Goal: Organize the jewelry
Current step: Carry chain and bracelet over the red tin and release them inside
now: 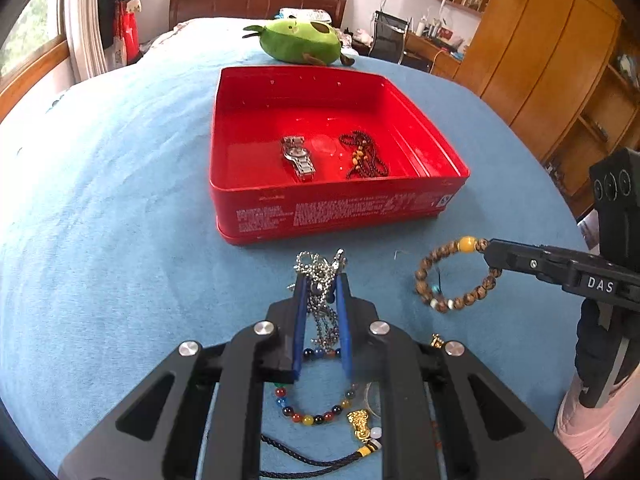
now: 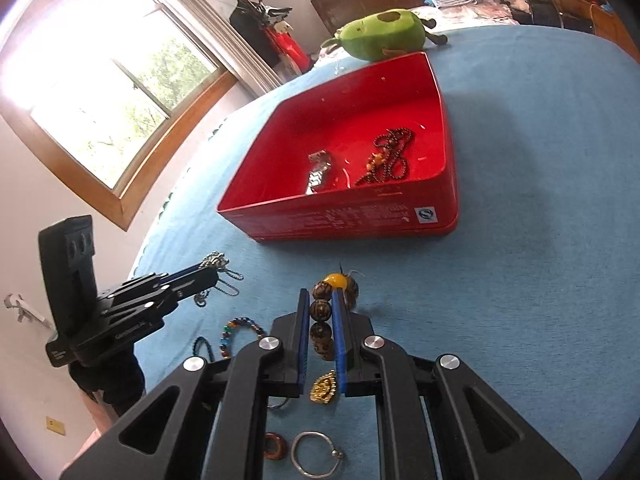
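A red tin box sits on the blue bedspread and holds a silver watch and a dark beaded necklace. My left gripper is shut on a silver ball chain, held above the bed in front of the box. My right gripper is shut on a brown wooden bead bracelet with one yellow bead, lifted to the right of the left gripper.
Loose on the bedspread near me: a multicolour bead bracelet, a gold pendant on black cord, a silver ring bangle, a small reddish ring. A green plush toy lies beyond the box.
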Demonstrator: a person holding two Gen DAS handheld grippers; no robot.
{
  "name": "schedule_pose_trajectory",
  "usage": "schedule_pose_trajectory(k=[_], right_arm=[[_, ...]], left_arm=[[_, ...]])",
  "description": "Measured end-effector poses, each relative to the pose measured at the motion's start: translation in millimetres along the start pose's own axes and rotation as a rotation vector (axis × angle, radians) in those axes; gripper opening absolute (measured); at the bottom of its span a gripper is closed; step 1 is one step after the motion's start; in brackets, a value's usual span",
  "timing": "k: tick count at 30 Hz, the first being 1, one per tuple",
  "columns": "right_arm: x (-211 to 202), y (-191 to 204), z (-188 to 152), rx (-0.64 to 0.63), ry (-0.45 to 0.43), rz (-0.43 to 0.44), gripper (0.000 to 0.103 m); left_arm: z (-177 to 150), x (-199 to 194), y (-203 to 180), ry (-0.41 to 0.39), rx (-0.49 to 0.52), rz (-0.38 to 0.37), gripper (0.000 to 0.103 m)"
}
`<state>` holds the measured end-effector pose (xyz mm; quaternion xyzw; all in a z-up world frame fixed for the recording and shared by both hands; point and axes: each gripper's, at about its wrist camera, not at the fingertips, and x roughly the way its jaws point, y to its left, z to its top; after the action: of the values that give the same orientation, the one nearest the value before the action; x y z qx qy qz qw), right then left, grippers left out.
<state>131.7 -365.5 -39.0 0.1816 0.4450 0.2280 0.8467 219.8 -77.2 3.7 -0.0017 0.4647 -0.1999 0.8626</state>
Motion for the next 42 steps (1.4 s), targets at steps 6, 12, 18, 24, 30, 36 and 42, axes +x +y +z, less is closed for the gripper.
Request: schedule_pose_trajectory(k=[6, 12, 18, 24, 30, 36, 42], right_arm=[[-14.0, 9.2, 9.5, -0.022, -0.017, -0.014, 0.011], [-32.7, 26.8, 36.8, -0.066, -0.044, -0.039, 0.011], [-40.4, 42.3, 81.1, -0.096, -0.072, -0.042, 0.01], [-6.6, 37.3, 131.1, -0.087, -0.06, -0.091, 0.01], [55.4, 20.4, 171.3, -0.078, -0.007, -0.154, 0.01], [105.1, 4.3, 196.0, -0.066, 0.043, -0.157, 0.01], [128.1, -22.2, 199.8, -0.06, 0.07, -0.327, 0.014]], left_arm=[[15.1, -10.3, 0.9, -0.009, -0.007, -0.009, 0.013], [45.9, -19.0, -2.1, -0.037, -0.012, -0.017, 0.013], [90.2, -15.0, -9.3, -0.061, -0.009, -0.032, 0.013], [130.8, 24.6, -8.8, -0.02, -0.016, -0.01, 0.013], [165.9, 83.9, 14.6, 0.033, -0.062, 0.042, 0.013], [192.8, 128.7, 38.8, 0.064, -0.102, 0.09, 0.013], [194.4, 154.2, 51.3, 0.125, -0.127, 0.115, 0.016]])
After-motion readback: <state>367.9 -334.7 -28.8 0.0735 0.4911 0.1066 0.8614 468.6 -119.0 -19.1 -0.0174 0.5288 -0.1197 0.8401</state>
